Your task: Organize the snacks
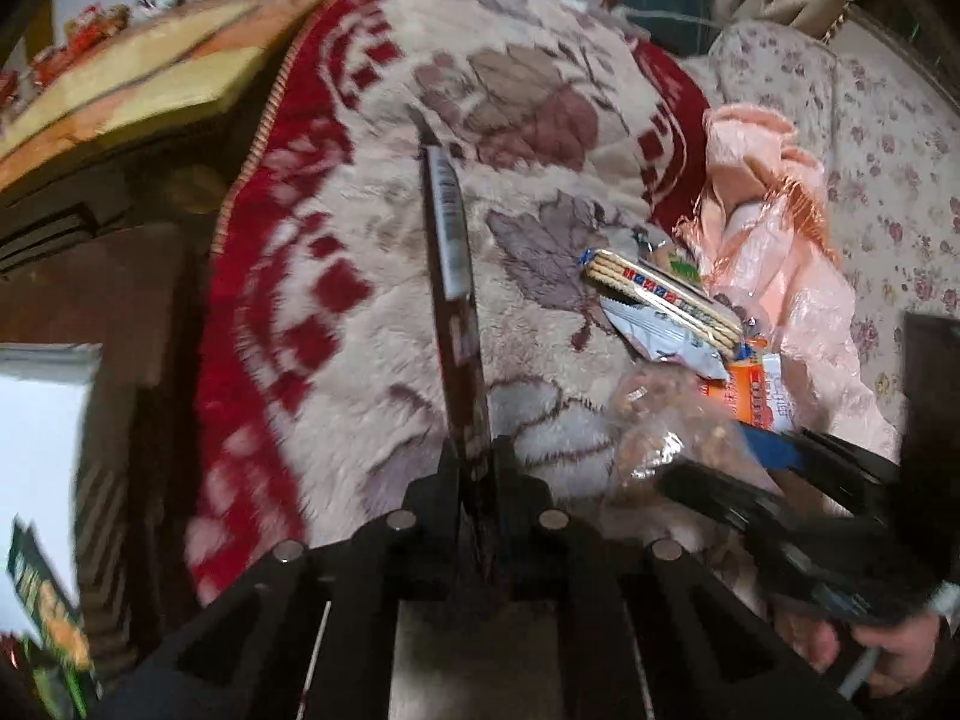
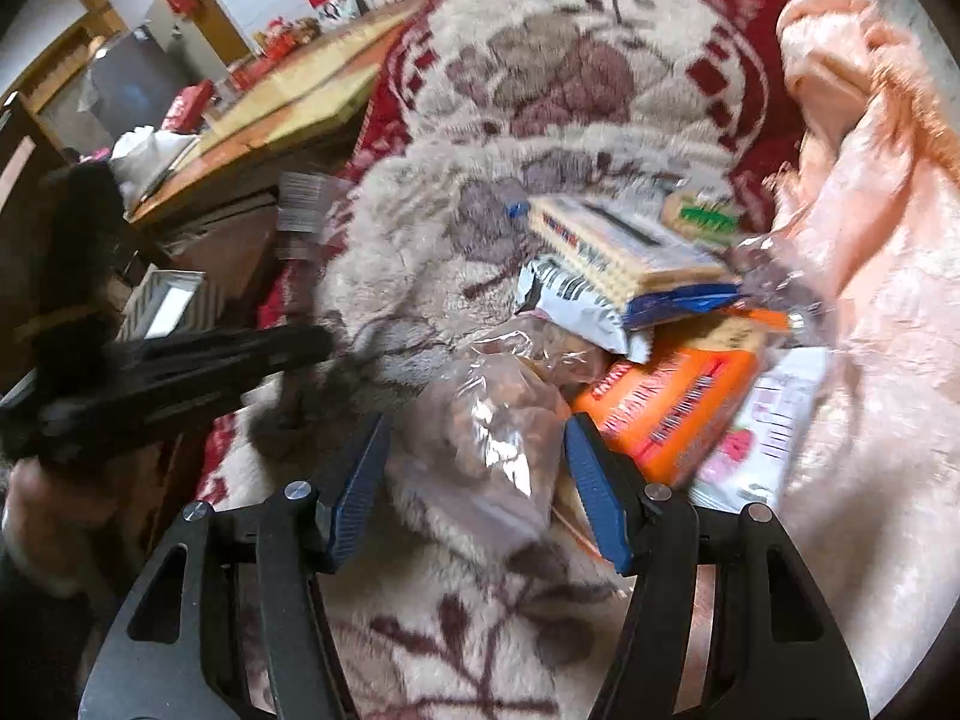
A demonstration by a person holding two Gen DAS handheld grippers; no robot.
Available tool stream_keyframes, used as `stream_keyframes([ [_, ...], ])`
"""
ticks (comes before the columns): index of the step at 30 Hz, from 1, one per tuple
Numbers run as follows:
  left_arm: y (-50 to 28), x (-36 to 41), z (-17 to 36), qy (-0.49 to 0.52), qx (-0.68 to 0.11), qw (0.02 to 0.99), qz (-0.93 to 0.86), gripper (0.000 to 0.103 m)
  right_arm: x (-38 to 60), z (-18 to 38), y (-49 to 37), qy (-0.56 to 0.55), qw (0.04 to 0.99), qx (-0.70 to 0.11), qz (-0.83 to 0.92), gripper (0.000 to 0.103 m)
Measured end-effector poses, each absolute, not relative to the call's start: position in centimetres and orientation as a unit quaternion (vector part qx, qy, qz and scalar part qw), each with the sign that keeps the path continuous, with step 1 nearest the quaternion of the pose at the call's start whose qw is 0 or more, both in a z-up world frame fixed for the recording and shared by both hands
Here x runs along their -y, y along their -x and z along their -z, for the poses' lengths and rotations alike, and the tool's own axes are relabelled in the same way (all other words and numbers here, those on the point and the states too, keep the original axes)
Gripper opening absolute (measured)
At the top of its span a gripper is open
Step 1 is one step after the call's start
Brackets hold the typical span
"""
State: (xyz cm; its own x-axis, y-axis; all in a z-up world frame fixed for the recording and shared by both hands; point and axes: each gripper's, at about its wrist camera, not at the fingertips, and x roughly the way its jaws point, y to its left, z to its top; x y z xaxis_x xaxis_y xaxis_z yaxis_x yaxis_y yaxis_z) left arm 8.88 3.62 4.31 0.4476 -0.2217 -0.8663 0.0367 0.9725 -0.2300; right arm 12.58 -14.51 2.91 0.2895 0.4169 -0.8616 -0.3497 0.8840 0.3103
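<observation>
Blanket (image 1: 372, 312) behind thin dark packet (image 1: 459, 324).

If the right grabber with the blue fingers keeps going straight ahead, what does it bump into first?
Most likely the clear bag of nuts, which sits right between the open blue fingers of the right gripper. The orange packet lies just beyond, slightly right.

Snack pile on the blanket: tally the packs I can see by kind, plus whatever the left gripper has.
Cracker sleeves: 1
Silver-white pouches: 1
Orange packs: 1
Clear bags: 1
White-pink packs: 1
Dark flat packets, in left gripper: 1
Total: 6
</observation>
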Motion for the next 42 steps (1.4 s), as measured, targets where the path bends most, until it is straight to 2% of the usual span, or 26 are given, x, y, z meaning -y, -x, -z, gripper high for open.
stream_keyframes([
  [1, -8.5, -3.8, -4.5, 0.094, -0.518, 0.847, 0.075, 0.011, 14.2, -2.5, -12.9, -0.031, 0.802, -0.544, -0.244, 0.061],
  [3, -8.2, -4.2, -4.5, 0.111, -0.521, 0.843, 0.078, 0.011, 13.9, -1.8, -13.4, -0.039, 0.801, -0.544, -0.246, 0.047],
  [7, -10.1, -4.8, -3.0, 0.148, -0.536, 0.828, 0.076, 0.011, 14.5, -1.9, -13.6, -0.07, 0.799, -0.539, -0.259, 0.035],
  [13, -12.5, -4.0, -1.5, 0.153, -0.55, 0.818, 0.063, 0.011, 15.1, -2.6, -12.5, -0.053, 0.793, -0.54, -0.277, 0.033],
  [15, -13.2, -3.9, -1.3, 0.155, -0.552, 0.817, 0.058, 0.011, 15.5, -2.5, -12.7, -0.067, 0.793, -0.544, -0.265, 0.036],
  [17, -13.6, -3.9, -1.5, 0.154, -0.548, 0.821, 0.051, 0.012, 15.8, -2.6, -12.9, -0.074, 0.796, -0.546, -0.25, 0.055],
  [18, -13.9, -3.9, -1.5, 0.152, -0.547, 0.822, 0.048, 0.015, 15.8, -2.9, -13.0, -0.08, 0.799, -0.542, -0.247, 0.061],
  [19, -14.4, -3.9, -1.5, 0.148, -0.549, 0.821, 0.044, 0.024, 15.8, -3.0, -13.0, -0.083, 0.8, -0.541, -0.245, 0.07],
  [20, -14.8, -3.8, -1.4, 0.143, -0.553, 0.82, 0.039, 0.033, 15.6, -3.0, -13.2, -0.086, 0.801, -0.542, -0.24, 0.072],
  [21, -15.2, -3.7, -1.2, 0.137, -0.558, 0.818, 0.034, 0.052, 15.4, -2.8, -13.4, -0.087, 0.801, -0.545, -0.234, 0.072],
  [22, -15.6, -3.6, -1.0, 0.136, -0.558, 0.818, 0.031, 0.056, 15.1, -2.6, -13.8, -0.086, 0.801, -0.548, -0.228, 0.072],
  [24, -16.1, -3.0, -0.7, 0.122, -0.557, 0.821, 0.023, 0.055, 14.6, -2.1, -14.4, -0.089, 0.801, -0.547, -0.228, 0.072],
  [25, -16.1, -2.7, -0.7, 0.108, -0.558, 0.823, 0.019, 0.047, 14.3, -1.8, -14.5, -0.087, 0.799, -0.548, -0.232, 0.07],
  [26, -16.0, -2.5, -0.7, 0.094, -0.558, 0.825, 0.014, 0.038, 13.8, -1.4, -14.5, -0.074, 0.797, -0.55, -0.239, 0.053],
  [27, -15.9, -2.4, -0.6, 0.076, -0.559, 0.826, 0.004, 0.023, 13.5, -1.3, -14.4, -0.058, 0.799, -0.548, -0.24, 0.045],
  [29, -15.5, -3.2, -0.6, 0.09, -0.559, 0.824, 0.013, 0.022, 13.8, -1.4, -14.0, -0.051, 0.799, -0.539, -0.26, 0.034],
  [38, -12.2, -5.9, -5.3, 0.148, -0.527, 0.837, 0.018, 0.011, 15.1, -5.2, -11.9, -0.088, 0.809, -0.501, -0.294, 0.031],
  [42, -10.6, -6.6, -7.4, 0.161, -0.511, 0.844, 0.02, 0.01, 15.3, -7.4, -10.8, -0.096, 0.815, -0.483, -0.304, 0.031],
])
